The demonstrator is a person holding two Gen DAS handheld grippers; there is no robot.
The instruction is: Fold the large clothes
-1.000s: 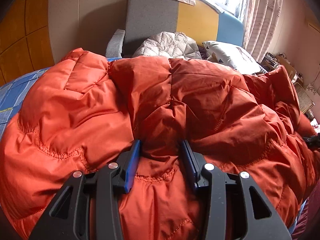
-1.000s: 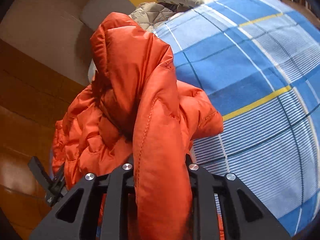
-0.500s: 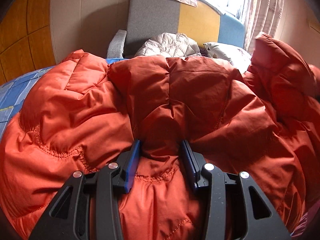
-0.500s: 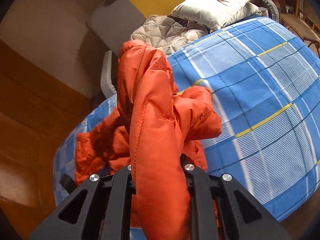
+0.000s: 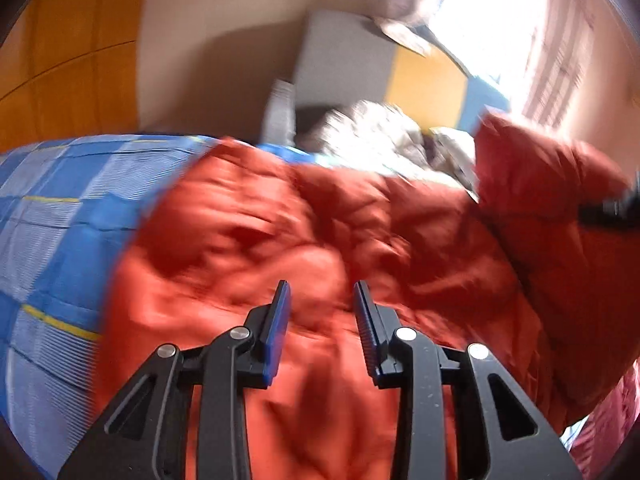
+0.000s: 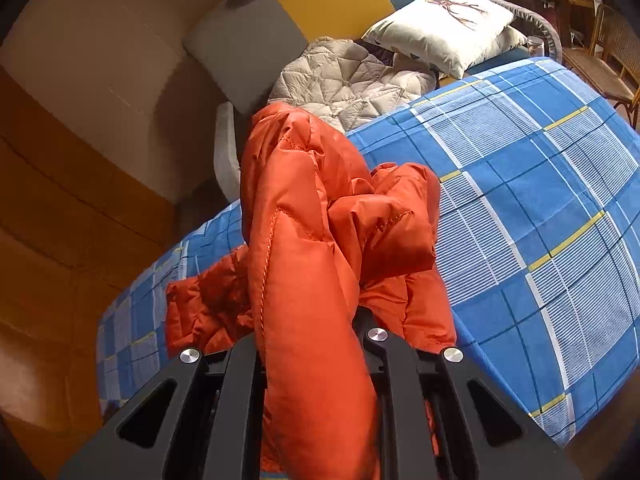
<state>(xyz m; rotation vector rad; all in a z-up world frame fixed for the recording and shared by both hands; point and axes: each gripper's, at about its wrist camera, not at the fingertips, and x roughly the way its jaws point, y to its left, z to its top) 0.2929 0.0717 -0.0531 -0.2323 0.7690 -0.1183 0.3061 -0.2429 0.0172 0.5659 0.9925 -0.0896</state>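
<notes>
One orange puffer jacket [image 6: 304, 240] is the only garment being handled; it lies bunched on the blue plaid bedspread [image 6: 540, 200], with one padded part of it lifted clear of the bed. In the left wrist view the jacket [image 5: 280, 232] spreads across most of the blurred picture, the bedspread [image 5: 48, 220] showing to its left.

The right gripper [image 6: 316, 344] points steeply down at the bed and pinches the raised part — the fabric fills the gap between its fingers and hides the tips, rising in a thick fold past them. From the left wrist view this gripper [image 5: 608, 212] shows as a dark shape at the right edge, at the lifted part of the jacket.

The left gripper [image 5: 320, 304] tilts down over the jacket's body. Its jaws are closing, with orange fabric between the blue-faced pads [image 5: 276, 320], though the blur hides whether they press on it.

Beyond the bed stand one armchair [image 6: 248, 48], with a pale quilted garment [image 6: 348, 80] and one white cushion [image 6: 440, 24] on its seat.
</notes>
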